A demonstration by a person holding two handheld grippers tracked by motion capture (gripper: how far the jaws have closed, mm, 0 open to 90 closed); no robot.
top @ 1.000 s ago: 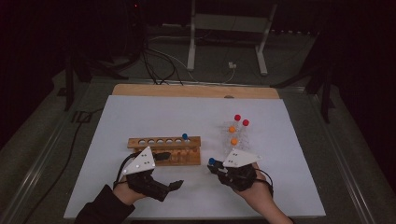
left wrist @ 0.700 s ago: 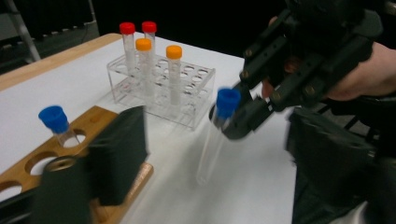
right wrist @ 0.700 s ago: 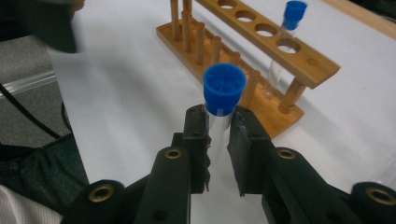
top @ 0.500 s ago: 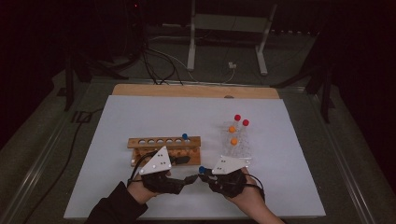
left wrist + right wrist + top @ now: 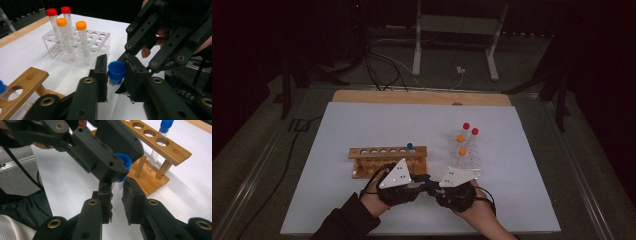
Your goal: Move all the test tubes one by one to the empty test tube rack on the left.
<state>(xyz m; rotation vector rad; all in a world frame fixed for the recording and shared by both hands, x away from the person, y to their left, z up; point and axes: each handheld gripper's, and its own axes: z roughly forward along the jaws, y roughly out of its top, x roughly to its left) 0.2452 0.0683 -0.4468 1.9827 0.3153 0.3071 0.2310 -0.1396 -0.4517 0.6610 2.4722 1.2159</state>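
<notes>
Here a blue-capped tube [image 5: 115, 82] is passing between the two grippers, low over the near edge of the table [image 5: 337, 120], just in front of the wooden rack [image 5: 388, 159]. The left gripper [image 5: 115, 78] has just been closing, and in its own view its jaws now press on the tube right at and under the blue cap. The right gripper [image 5: 117, 192] is clamped on the same tube lower down the clear body. So both hold it at once, the left nearer the cap, the right nearer the bottom.

The tube's long axis runs from one gripper towards the other, cap end to the left gripper. The coming move probably turns on this: one gripper has to let go before the tube can go anywhere, and the wooden rack lies on the left hand's side, so the left gripper looks the likelier carrier. That is a guess.

The wooden rack has a row of round holes; one near its right end holds a second blue-capped tube [image 5: 410, 147], upright, the rest look empty. To the right stands a clear plastic rack [image 5: 466, 159] with four upright tubes, two red-capped [image 5: 52, 12] at the back and two orange-capped [image 5: 81, 25] in front.
</notes>
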